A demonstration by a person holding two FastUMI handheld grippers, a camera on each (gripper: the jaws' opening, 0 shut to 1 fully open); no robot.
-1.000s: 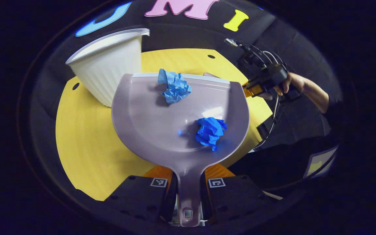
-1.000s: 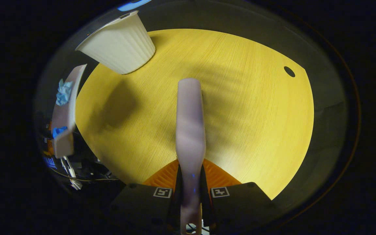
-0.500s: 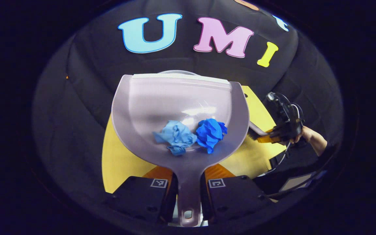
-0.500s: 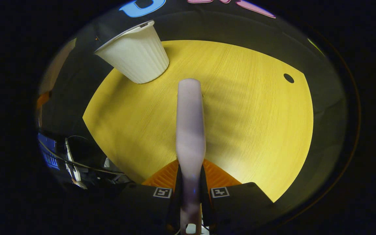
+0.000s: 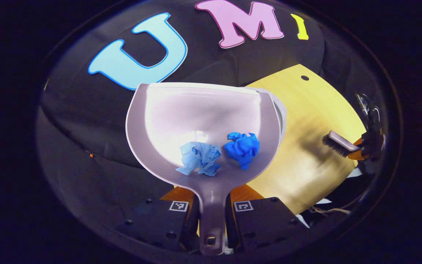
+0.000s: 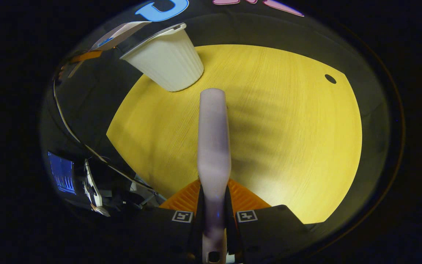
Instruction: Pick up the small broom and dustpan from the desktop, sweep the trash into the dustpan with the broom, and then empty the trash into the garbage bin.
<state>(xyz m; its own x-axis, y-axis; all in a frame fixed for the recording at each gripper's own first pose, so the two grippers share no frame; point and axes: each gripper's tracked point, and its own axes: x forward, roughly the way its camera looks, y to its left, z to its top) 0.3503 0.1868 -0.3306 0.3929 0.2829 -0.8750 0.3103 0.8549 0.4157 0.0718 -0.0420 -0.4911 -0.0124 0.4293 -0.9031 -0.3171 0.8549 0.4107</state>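
Between the fingers of the left hand-held gripper (image 5: 211, 212) the handle of the dustpan (image 5: 181, 121) is clamped, and the pan is held raised with its open lip tipped up toward the booth wall. Two crumpled pieces of trash are lodged low in the pan near the handle: a light blue wad (image 5: 200, 158) and, just beside it, a darker blue wad (image 5: 243, 148). The white rim of the garbage bin (image 5: 281, 110) is glimpsed behind the pan's far edge. The right hand-held gripper (image 6: 214, 220) is closed on the handle of the small broom (image 6: 214, 146), which is held above the yellow bench (image 6: 288, 139); no trash is seen on the bench surface. In the right gripper view the ribbed bin (image 6: 169, 62) stands at the bench's far left corner. The pickup and sweeping are judged complete; the emptying is left, since both wads are in the pan. The pan would have to be carried over the bin's mouth and tipped lip-down.
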